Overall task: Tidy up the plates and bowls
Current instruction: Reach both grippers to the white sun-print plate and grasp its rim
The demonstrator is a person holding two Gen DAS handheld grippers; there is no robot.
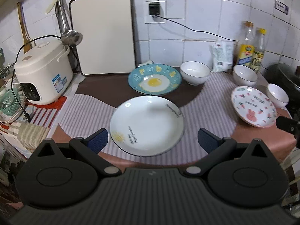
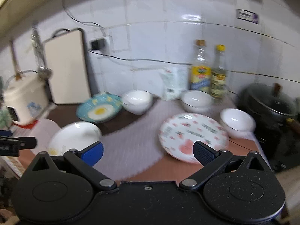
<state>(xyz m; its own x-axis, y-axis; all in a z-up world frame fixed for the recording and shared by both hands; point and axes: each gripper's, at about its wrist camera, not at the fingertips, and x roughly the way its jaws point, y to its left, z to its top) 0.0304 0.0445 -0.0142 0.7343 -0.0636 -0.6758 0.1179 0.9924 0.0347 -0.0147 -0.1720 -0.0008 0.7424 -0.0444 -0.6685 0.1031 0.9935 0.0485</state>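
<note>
Both of your claws are spread wide and hold nothing. Your left claw [image 1: 152,140] hovers low in the frame, its blue pads either side of the near edge of the white plate [image 1: 147,125], which lies flat at the centre of the frame on the striped mat [image 1: 84,110] covering the table [image 1: 262,140]. Behind it, toward the upper middle, sits the blue egg plate [image 1: 154,80], with a white bowl [image 1: 195,72] just beside it to the right. Further right are a second white bowl [image 1: 244,75], the pink rabbit plate [image 1: 254,106] and a third white bowl [image 1: 277,94] close against that plate's right side.

Your right claw [image 2: 148,154] hangs at the bottom of its blurred view, with its right-hand pad overlapping the near rim of the pink rabbit plate.

By the look of it, nothing is stacked yet, so you are at the opening step: choosing a first piece. The white plate is the natural pick for your left claw. Your next move calls for dropping one finger under the rim and the other over it, then closing gently; the glazed rim is shallow and likely slippery. Lift level and carry it onto another plate to start a pile, keeping the bowls for a separate stack.
</note>
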